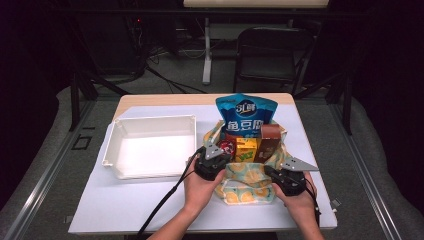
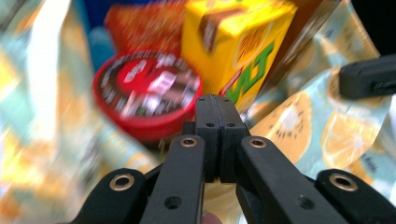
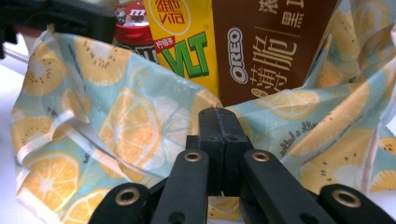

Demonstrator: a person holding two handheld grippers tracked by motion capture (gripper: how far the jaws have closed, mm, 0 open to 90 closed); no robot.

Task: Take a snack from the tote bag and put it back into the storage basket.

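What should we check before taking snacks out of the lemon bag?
1. Left gripper open to grab: not ok, jaws shut.
2. Right gripper open: not ok, jaws shut.
3. Lemon bag open at the top: ok, snacks show.
4. White bin beside the bag, ready: ok, nothing in it.
5. Yellow drink box upright, reachable: ok.
6. Anything pinched between the shut jaws: cannot tell.

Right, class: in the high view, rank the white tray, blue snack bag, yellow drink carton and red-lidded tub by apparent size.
1. white tray
2. blue snack bag
3. yellow drink carton
4. red-lidded tub, mostly hidden, so this placing is unsure.
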